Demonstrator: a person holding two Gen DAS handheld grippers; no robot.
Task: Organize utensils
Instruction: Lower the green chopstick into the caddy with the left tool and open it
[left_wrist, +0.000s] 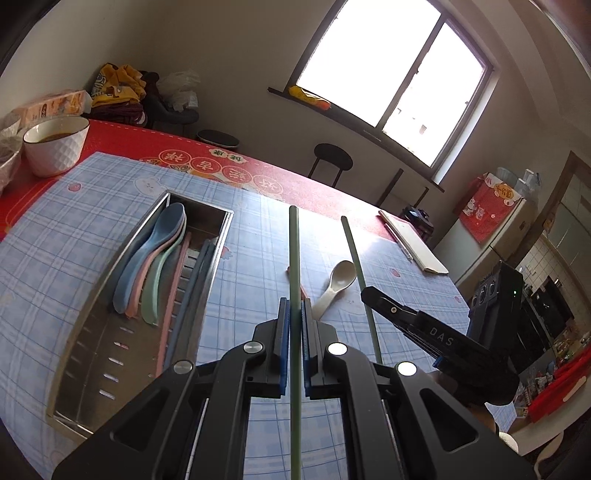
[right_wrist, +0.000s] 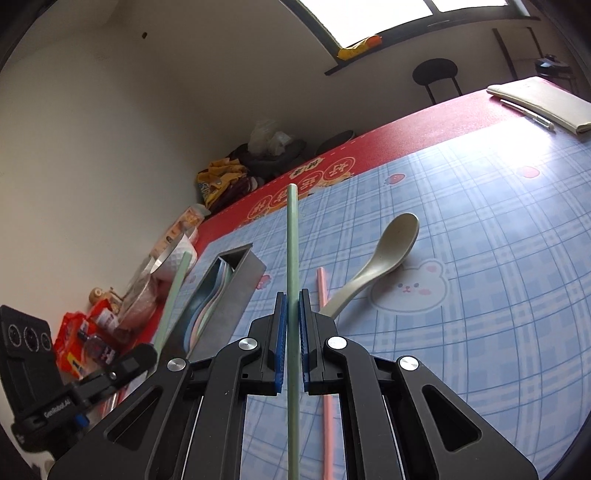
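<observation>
Between the blue pads of the left tool (left_wrist: 294, 314) a green chopstick (left_wrist: 294, 258) is clamped, pointing straight ahead; the right tool (right_wrist: 293, 314) grips a second green chopstick (right_wrist: 293, 240) likewise. Left of the left tool, a steel tray (left_wrist: 92, 354) holds spoons (left_wrist: 147, 258). Just right of the right tool, a cream spoon (right_wrist: 384, 254) and pink chopstick (right_wrist: 325, 325) lie on the bench (right_wrist: 480, 295).

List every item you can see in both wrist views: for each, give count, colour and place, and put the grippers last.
Metal tray: one, silver, on the checked mat.
Spoons in tray: three, blue, pink, green.
Loose spoon: one, cream, on the mat.
Pink chopstick: one, on the mat.
Green chopsticks: two, one in each gripper.
Bowl: one, white, far corner.
Notebook: one, cream, table edge.
Left gripper: black, shut on a chopstick.
Right gripper: black, shut on a chopstick.
</observation>
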